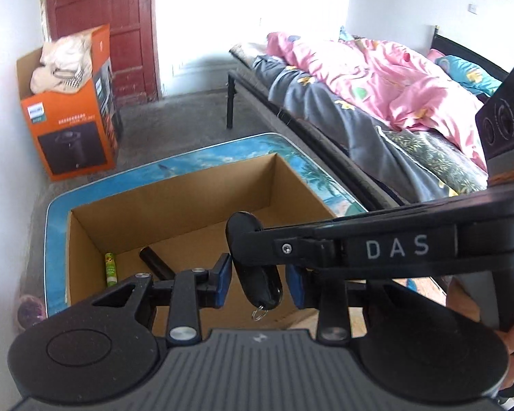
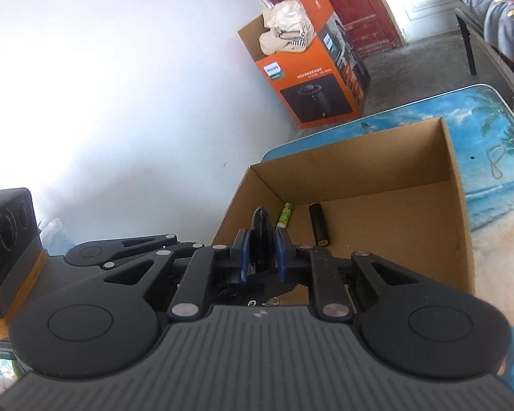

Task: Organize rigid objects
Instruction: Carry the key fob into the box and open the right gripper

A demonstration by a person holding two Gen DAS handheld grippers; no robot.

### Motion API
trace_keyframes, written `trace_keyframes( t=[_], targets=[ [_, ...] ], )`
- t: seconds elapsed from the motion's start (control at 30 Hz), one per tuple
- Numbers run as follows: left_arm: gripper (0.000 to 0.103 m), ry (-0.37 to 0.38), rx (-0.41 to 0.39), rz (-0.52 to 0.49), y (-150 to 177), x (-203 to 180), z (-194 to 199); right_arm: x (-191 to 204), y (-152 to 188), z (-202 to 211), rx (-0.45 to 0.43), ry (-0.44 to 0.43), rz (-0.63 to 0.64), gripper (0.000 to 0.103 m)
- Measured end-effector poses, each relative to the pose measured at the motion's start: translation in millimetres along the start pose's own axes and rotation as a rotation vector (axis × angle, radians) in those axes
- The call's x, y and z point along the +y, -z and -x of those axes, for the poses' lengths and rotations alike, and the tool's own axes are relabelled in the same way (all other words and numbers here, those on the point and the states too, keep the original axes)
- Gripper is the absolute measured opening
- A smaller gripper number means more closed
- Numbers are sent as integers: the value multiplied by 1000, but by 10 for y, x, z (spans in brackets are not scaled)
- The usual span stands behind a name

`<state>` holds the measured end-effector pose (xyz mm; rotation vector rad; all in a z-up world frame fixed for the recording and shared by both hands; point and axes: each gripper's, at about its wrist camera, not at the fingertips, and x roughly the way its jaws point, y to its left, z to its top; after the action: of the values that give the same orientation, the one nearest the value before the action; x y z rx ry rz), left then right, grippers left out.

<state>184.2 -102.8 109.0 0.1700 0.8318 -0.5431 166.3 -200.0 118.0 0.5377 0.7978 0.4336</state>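
Right gripper angled down above the cardboard box, clenched on a black key fob, left gripper flanking it without pressing, green tube and black cylinder lay inside, near the left wall.

Two cardboard boxes, one green tube, one black cylinder, one black key fob, two tools.

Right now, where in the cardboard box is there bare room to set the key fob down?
Free: the box floor from the black cylinder to the right wall and back wall. Crowded: the left corner, where green tube and cylinder lie.
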Motion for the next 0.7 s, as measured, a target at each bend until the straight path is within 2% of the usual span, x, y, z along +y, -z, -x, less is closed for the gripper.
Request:
trace_keyframes(
  t=[0.2,0.4,0.53,0.7],
  targets=[
    [34,-3,181,110,-261,577,-717,-290,-513,-859,210,34,-86,15],
    [35,-12,341,196,-300,933,-1452,-603,-603,-1547,349,94,-138,15],
    [35,-38,399,222,-298,1049,-1708,-757,-598,-1884,407,127,-160,15],
    [43,-85,414,219,-275,1134,-1733,-847,-564,-2185,470,132,-171,15]
  ],
)
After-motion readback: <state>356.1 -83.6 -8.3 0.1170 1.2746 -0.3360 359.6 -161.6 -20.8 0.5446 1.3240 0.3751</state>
